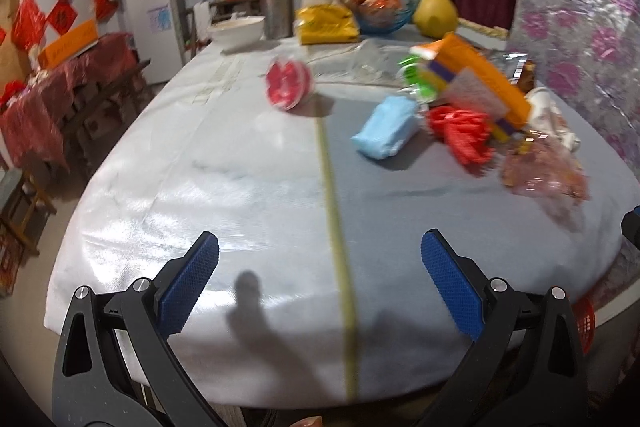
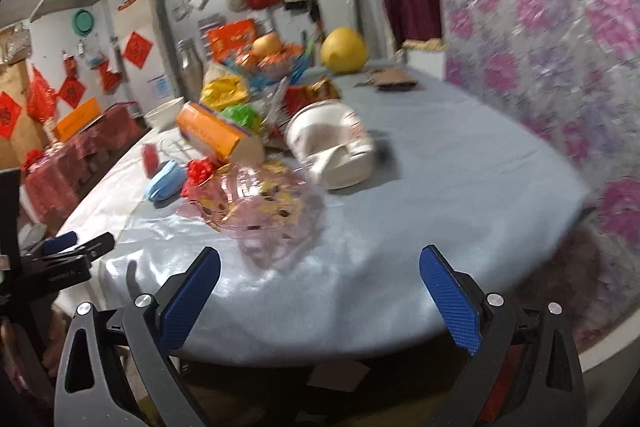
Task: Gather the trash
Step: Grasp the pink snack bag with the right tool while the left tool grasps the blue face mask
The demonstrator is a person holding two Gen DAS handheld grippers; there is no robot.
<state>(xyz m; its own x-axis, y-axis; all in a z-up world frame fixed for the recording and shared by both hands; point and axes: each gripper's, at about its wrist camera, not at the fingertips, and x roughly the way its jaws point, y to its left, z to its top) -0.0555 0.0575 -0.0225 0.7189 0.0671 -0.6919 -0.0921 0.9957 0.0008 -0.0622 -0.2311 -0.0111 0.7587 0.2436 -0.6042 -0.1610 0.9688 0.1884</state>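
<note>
Evidently we hold both the left gripper (image 1: 320, 283) and the right gripper (image 2: 320, 287) spread wide and empty above the near desk (image 1: 248, 187) edge, ready to reach. Trash lies heaped beyond: a blue packet (image 1: 386, 133) beside an orange box (image 1: 480, 75), with a white tub (image 2: 332, 147) tipped behind it.

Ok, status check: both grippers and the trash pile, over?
Left gripper open, empty. Right gripper open, empty. Trash untouched: pink wrapper nearest, white cup on its side behind. Nothing in the way.
</note>
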